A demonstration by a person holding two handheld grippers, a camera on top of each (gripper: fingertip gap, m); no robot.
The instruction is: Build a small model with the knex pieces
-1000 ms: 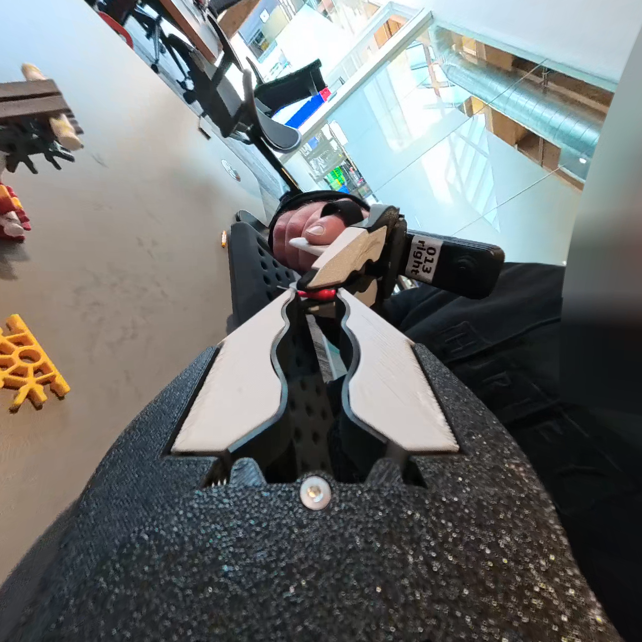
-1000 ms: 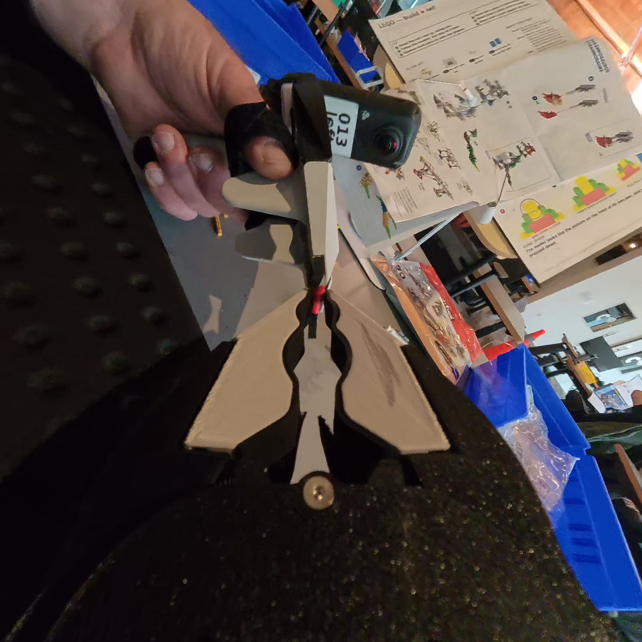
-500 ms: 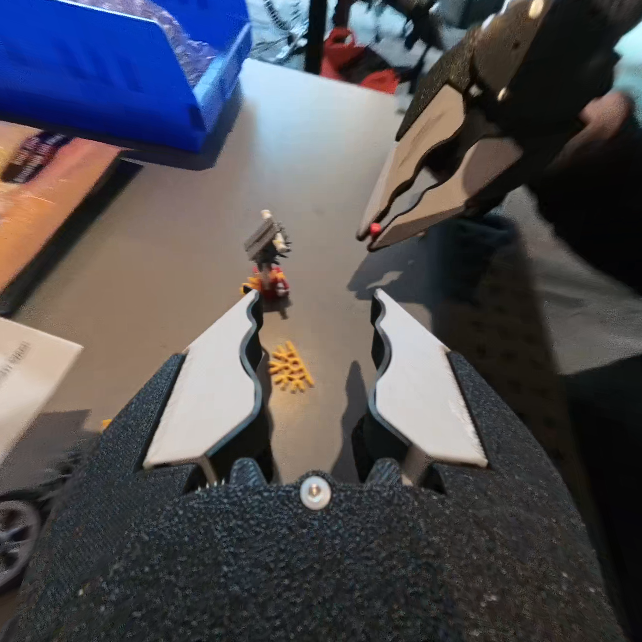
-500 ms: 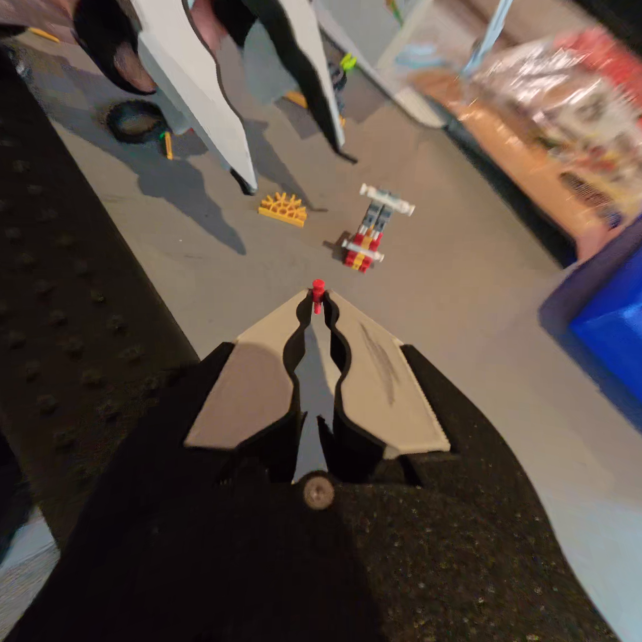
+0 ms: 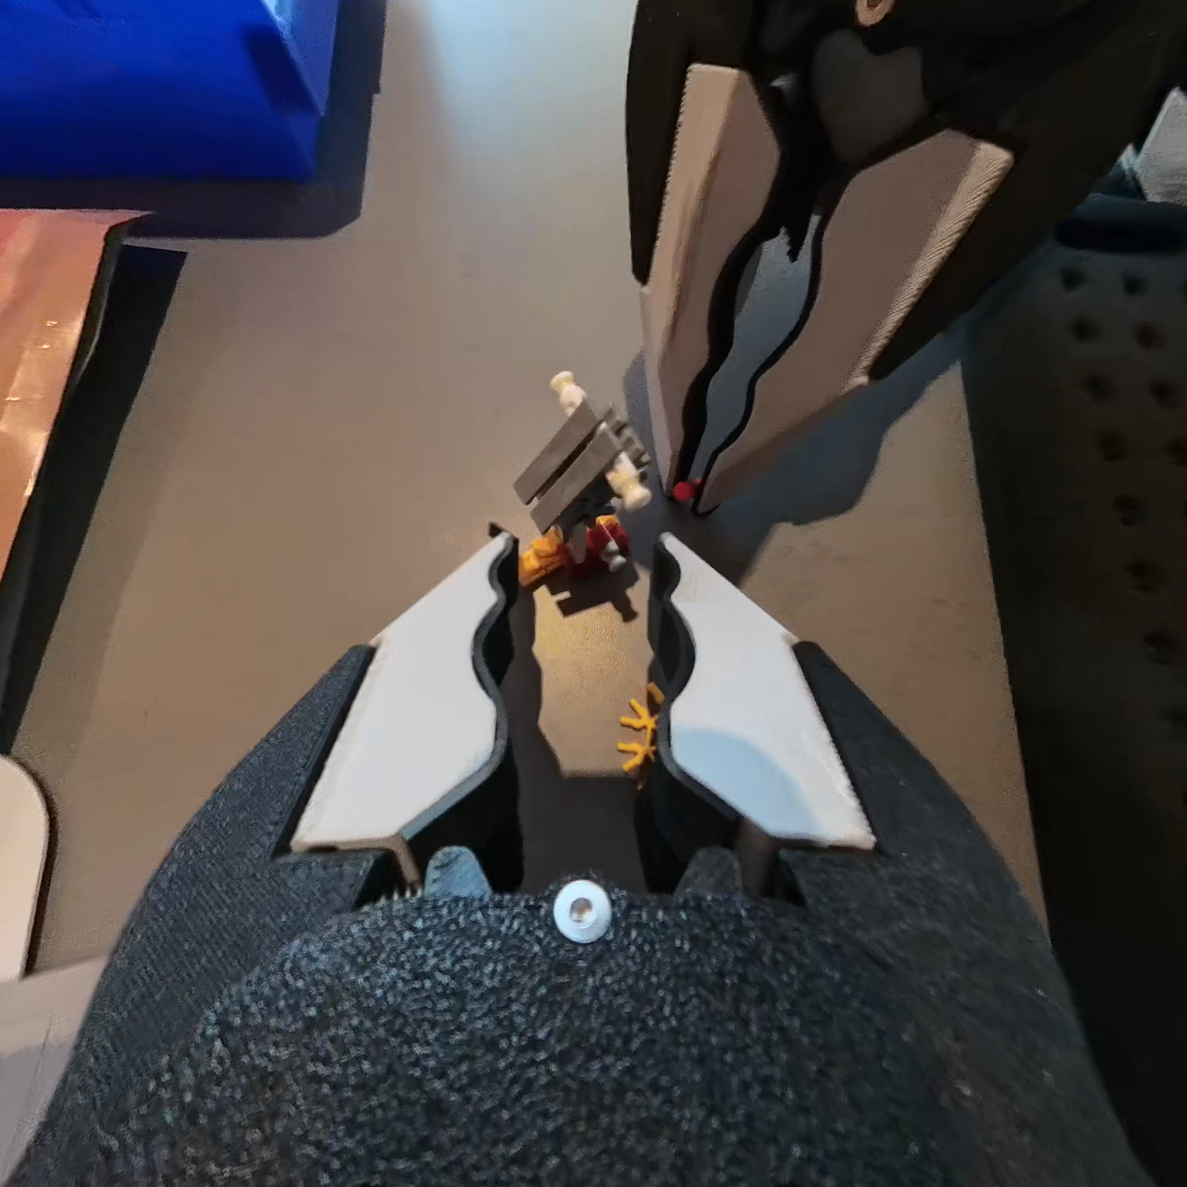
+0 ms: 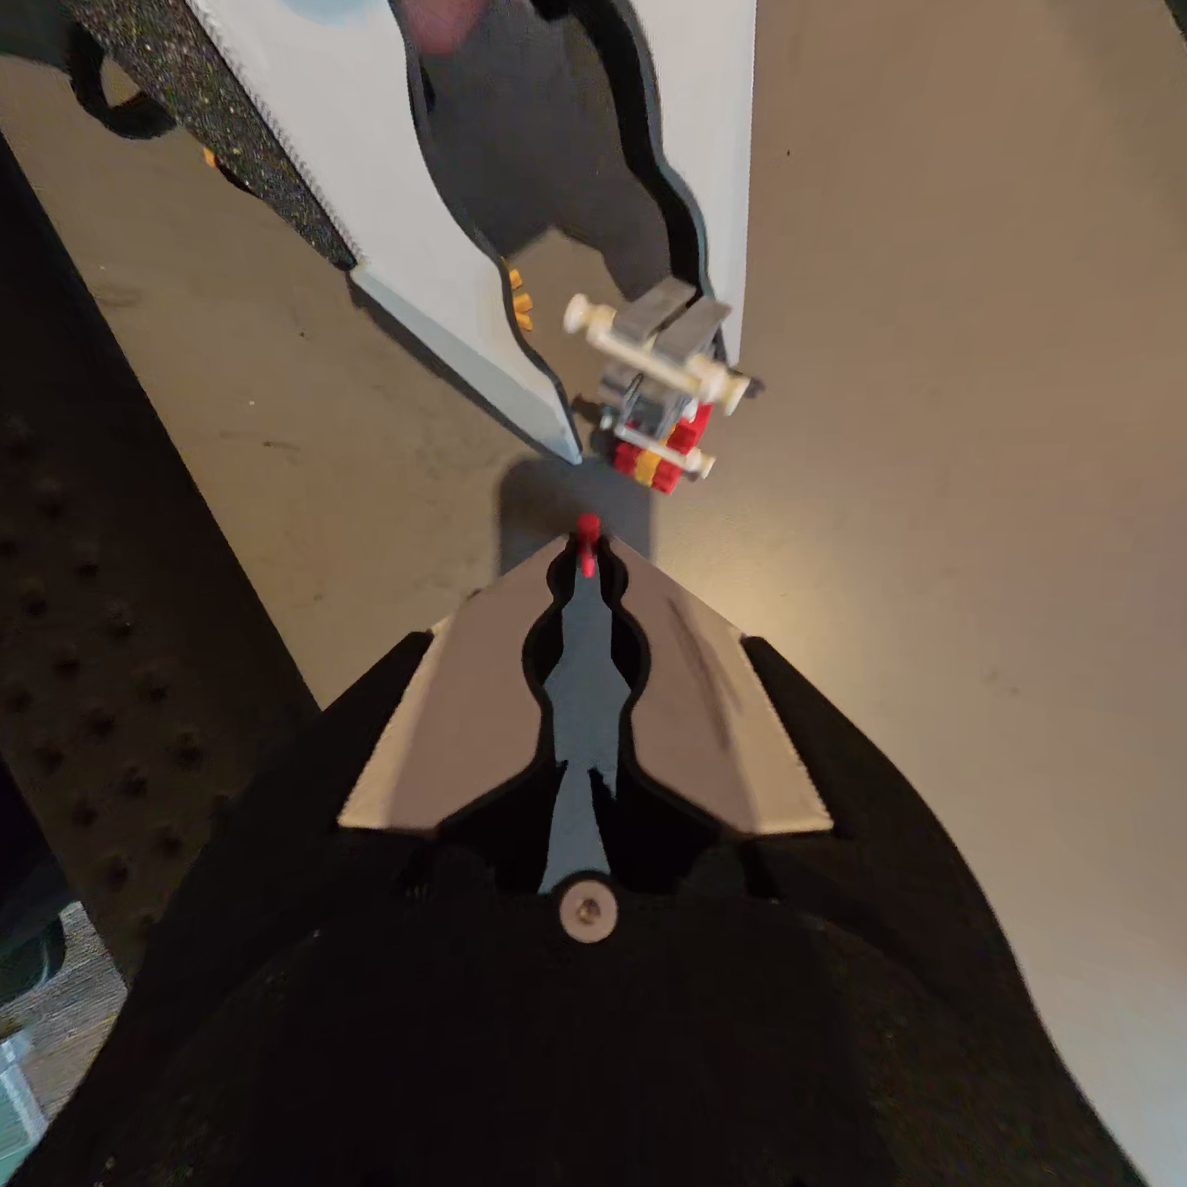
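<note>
Holding a tiny red peg (image 6: 588,543) in our right gripper (image 6: 588,546), we keep its jaws squeezed tight on it, so only the peg's head pokes out past the tips. We think the grip is that tight because the peg is so small and could slip out.

Our left gripper (image 5: 581,555) has its jaws spread apart, with nothing between them. They sit on either side of the little brick model (image 5: 581,488), close to it, but we cannot tell if they touch it. The model stands near the middle of the grey worktop (image 5: 321,449). It has red and yellow bricks low down, grey plates on top and cream bars sticking out sideways. It leans a bit.

The red peg hangs just beside the model, on its right side in the left wrist view. The two grippers point at each other with the model between them.

A yellow spiky piece (image 5: 639,732) lies flat on the worktop under the left gripper, partly hidden by one jaw.

A blue bin (image 5: 160,90) sits at the far left corner of the worktop. We cannot see what is in it. Next to it lies a flat orange box (image 5: 38,360). A dark bumpy mat (image 5: 1092,578) runs along the right edge.
</note>
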